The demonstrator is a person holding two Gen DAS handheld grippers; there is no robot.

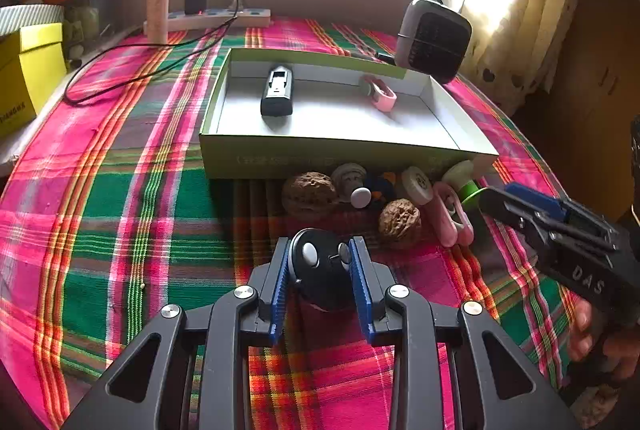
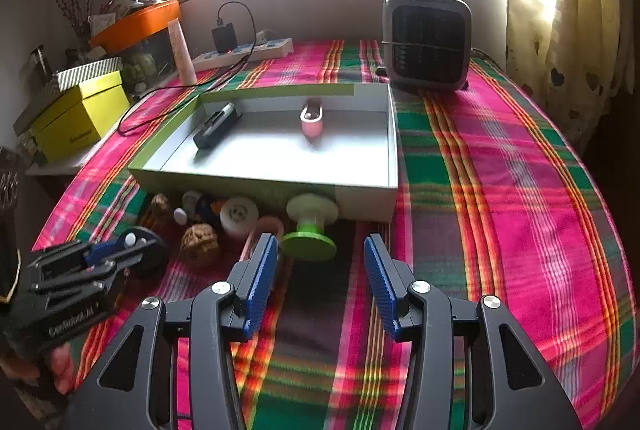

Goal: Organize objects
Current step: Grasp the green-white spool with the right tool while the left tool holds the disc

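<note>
Key fob (image 1: pixel 320 266): you're clamping it between left gripper (image 1: pixel 319 272) fingers, low over the counter. Right gripper (image 2: pixel 320 280) is idling open. Rounded shell may be slipping before reaching box (image 1: pixel 344 150).

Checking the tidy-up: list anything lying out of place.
Small items, among them two walnuts and a green spool, lie loose on the cloth against the box's near wall. The left gripper grips a black remote.

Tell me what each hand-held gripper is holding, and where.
Left hand-held gripper pinches the black remote across its sides. Right hand-held gripper holds nothing.
</note>
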